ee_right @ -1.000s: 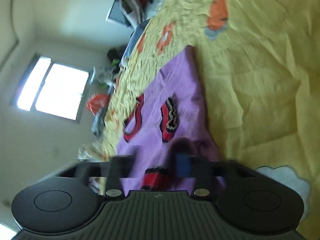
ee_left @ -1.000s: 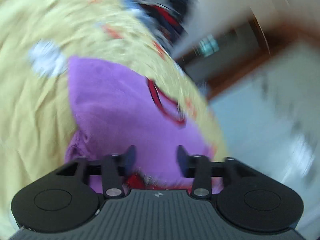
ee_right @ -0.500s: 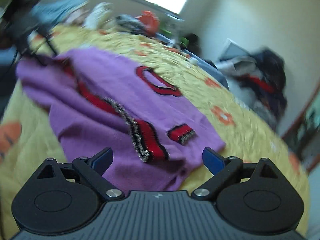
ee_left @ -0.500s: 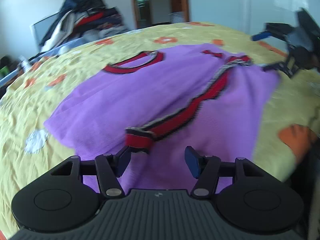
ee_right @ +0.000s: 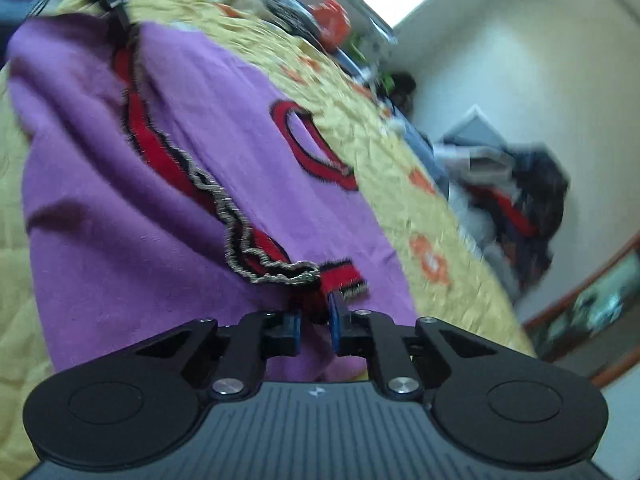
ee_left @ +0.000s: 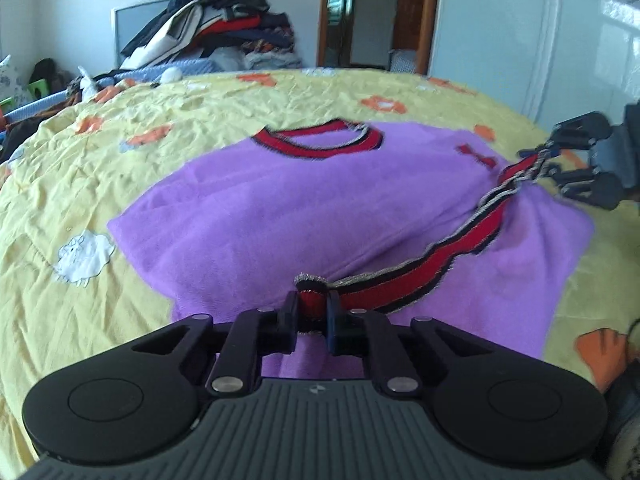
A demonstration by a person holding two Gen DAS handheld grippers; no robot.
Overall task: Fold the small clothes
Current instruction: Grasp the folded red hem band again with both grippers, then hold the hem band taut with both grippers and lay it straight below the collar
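Note:
A small purple sweater [ee_left: 320, 208] with a red neckband [ee_left: 320, 144] lies on the yellow bedspread [ee_left: 80, 168]. Its red hem band [ee_left: 424, 264] is folded up across the body. My left gripper [ee_left: 312, 312] is shut on one end of that band. My right gripper [ee_right: 314, 320] is shut on the other end, and it also shows in the left wrist view [ee_left: 560, 160] at the far right. In the right wrist view the sweater [ee_right: 140, 220] fills the left half, the hem band [ee_right: 248, 240] runs up to the left gripper [ee_right: 116, 12].
A heap of clothes [ee_left: 216, 28] is piled past the bed's far edge, beside a doorway [ee_left: 376, 12]. White wardrobe doors [ee_left: 540, 40] stand at the right. The bedspread has orange flower prints [ee_left: 380, 104] and a white patch [ee_left: 80, 256].
Both grippers were open half a second ago; now each has shut on an end of the red hem band. The band is now lifted slightly between them.

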